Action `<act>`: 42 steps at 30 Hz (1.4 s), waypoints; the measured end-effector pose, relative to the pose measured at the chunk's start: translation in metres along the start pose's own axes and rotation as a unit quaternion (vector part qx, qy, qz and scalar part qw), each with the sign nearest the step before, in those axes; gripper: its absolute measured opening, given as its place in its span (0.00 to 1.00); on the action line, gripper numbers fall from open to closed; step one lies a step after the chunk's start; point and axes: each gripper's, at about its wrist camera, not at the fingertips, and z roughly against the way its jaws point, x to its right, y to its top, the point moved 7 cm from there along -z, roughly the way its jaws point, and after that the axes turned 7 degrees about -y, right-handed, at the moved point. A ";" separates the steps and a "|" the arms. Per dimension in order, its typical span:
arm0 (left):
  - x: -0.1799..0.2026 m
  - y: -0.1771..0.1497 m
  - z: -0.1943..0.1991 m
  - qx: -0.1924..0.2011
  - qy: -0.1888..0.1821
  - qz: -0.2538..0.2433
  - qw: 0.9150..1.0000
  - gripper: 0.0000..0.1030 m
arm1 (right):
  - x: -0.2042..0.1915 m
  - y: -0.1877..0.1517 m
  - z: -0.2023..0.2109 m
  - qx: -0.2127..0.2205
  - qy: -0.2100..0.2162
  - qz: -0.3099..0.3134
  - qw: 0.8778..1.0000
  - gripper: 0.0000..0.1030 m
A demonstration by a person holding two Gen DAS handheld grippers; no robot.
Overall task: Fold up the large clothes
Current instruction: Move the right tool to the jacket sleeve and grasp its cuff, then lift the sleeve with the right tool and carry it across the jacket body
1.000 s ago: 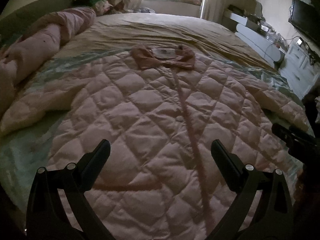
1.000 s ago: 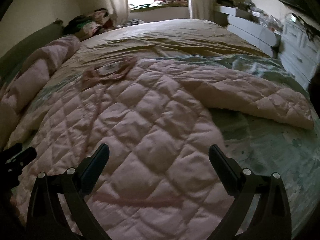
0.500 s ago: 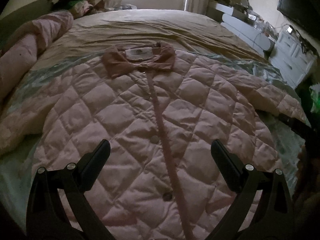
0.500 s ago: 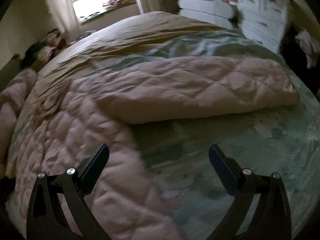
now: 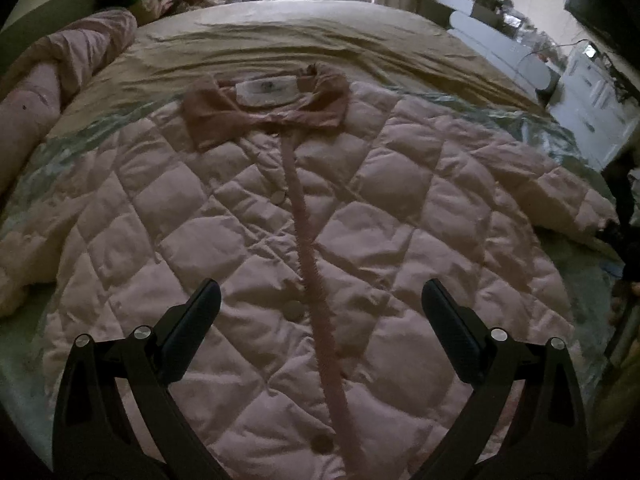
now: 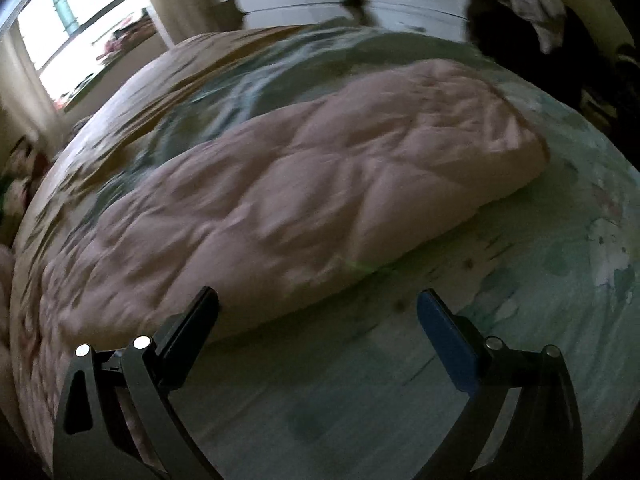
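A pale pink quilted jacket (image 5: 248,240) lies front up and spread flat on the bed, its darker pink collar (image 5: 264,114) at the far end and a button placket (image 5: 308,264) running toward me. My left gripper (image 5: 320,304) hovers open over the jacket's lower front, holding nothing. In the right wrist view the jacket's right sleeve (image 6: 320,184) stretches out across the green sheet. My right gripper (image 6: 318,308) is open just in front of that sleeve's near edge, with nothing between its fingers. That view is blurred.
The bed carries a green patterned sheet (image 6: 520,300) and a tan cover (image 5: 320,40) farther back. A rolled pink duvet (image 5: 60,68) lies along the left side. White drawers (image 5: 592,92) stand to the right, and a window (image 6: 80,28) lies beyond the bed.
The left view has swung to centre on the jacket's placket. The right gripper has turned right and moved in toward the outstretched sleeve. Both stay open.
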 end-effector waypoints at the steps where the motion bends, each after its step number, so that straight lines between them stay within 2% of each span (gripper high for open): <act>1: -0.001 0.000 -0.002 0.000 0.001 0.001 1.000 0.91 | 0.004 0.004 -0.004 0.000 -0.003 -0.009 1.000 0.96; 3: -0.004 0.000 -0.004 -0.001 0.006 0.002 1.000 0.91 | 0.017 0.012 -0.013 -0.010 -0.008 -0.041 0.999 0.96; 7: -0.009 0.000 -0.003 -0.001 0.013 0.002 1.000 0.91 | 0.041 0.030 -0.027 -0.020 0.028 -0.125 0.992 0.96; 9: -0.011 0.001 -0.001 0.000 0.017 0.003 1.000 0.91 | 0.052 0.039 -0.030 -0.011 0.041 -0.159 0.986 0.95; 11: -0.014 0.003 0.004 0.005 0.018 0.006 1.000 0.91 | 0.059 0.047 -0.033 -0.001 0.049 -0.184 0.982 0.83; 13: -0.015 0.007 0.010 0.011 0.017 0.010 1.000 0.91 | 0.069 0.051 -0.035 0.006 0.058 -0.210 0.976 0.56; 14: -0.015 0.008 0.013 0.014 0.016 0.010 1.000 0.91 | 0.071 0.054 -0.035 0.011 0.068 -0.215 0.974 0.49; 16: -0.016 0.012 0.021 0.020 0.018 0.008 1.000 0.91 | 0.071 0.058 -0.029 0.024 0.089 -0.217 0.972 0.27; 19: -0.017 0.018 0.032 0.028 0.029 0.003 0.999 0.91 | 0.052 0.071 -0.002 0.058 0.122 -0.179 0.974 0.17; 24: -0.019 0.029 0.052 0.043 0.022 0.008 0.999 0.91 | 0.011 0.103 0.062 0.121 0.165 -0.102 0.974 0.14; 27: -0.024 0.036 0.064 0.051 0.029 0.008 0.998 0.91 | -0.019 0.113 0.103 0.154 0.194 -0.059 0.967 0.13; 32: -0.041 0.045 0.079 0.058 0.026 0.023 0.998 0.91 | -0.079 0.113 0.163 0.184 0.241 0.008 0.953 0.13; 36: -0.064 0.054 0.095 0.067 0.030 0.042 0.996 0.91 | -0.136 0.101 0.206 0.199 0.283 0.064 0.936 0.12; 42: -0.096 0.069 0.123 0.089 0.032 0.051 0.994 0.91 | -0.209 0.082 0.243 0.212 0.313 0.130 0.917 0.12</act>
